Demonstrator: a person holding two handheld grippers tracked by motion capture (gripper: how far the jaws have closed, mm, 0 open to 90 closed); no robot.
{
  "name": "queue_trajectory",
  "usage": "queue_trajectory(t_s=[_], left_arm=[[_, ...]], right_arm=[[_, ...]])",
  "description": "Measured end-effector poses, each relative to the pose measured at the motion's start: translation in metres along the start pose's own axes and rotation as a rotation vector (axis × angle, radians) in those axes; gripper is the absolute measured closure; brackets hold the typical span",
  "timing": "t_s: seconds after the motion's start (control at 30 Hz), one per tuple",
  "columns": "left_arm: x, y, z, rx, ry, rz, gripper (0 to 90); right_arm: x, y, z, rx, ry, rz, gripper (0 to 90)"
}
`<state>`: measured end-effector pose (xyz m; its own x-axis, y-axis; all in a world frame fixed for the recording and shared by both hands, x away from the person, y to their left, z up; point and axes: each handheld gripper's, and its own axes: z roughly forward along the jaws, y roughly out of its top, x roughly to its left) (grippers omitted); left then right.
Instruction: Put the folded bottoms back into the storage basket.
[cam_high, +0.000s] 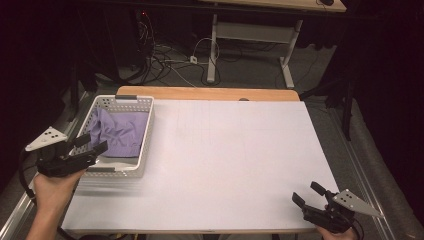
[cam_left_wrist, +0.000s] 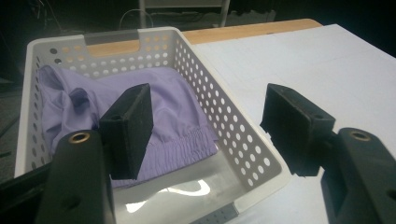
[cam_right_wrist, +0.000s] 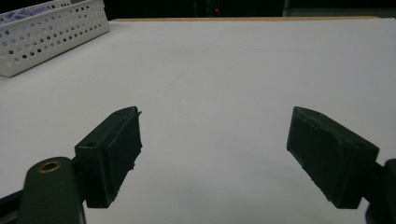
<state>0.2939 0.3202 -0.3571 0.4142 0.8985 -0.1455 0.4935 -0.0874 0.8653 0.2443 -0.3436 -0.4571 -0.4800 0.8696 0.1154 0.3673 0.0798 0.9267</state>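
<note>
High view: fixed above the near edge, looking forward and down on the whole white-topped table (cam_high: 225, 160), with the floor and cables beyond.
Left gripper view: rides close over the white perforated plastic basket (cam_left_wrist: 233, 126), looking along the basket toward its far end and the wooden table edge.
Right gripper view: low over the bare tabletop, facing across it.
Shared: all three views take in the basket with the crumpled lilac cloth (cam_left_wrist: 173, 107) and the white tabletop.

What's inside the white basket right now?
A crumpled purple garment with an elastic waistband lies in the white basket. A bare strip of basket floor shows at the near end. Anything beneath the cloth is covered.
</note>
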Motion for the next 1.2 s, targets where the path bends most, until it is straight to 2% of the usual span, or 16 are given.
queue_trajectory(t_s=[0.17,0.3,1.2], left_arm=[[-0.010,-0.003,-0.001,0.002,0.004,0.038,32.2],[-0.016,-0.005,-0.001,-0.003,-0.010,0.046,32.2],[-0.027,-0.039,0.003,-0.014,-0.024,0.032,32.1]], right_arm=[[0.000,0.000,0.000,0.001,-0.001,0.000,18.2],[0.000,0.000,0.000,0.001,0.000,0.000,18.3],[0.000,0.000,0.000,-0.001,0.001,-0.001,18.2]])
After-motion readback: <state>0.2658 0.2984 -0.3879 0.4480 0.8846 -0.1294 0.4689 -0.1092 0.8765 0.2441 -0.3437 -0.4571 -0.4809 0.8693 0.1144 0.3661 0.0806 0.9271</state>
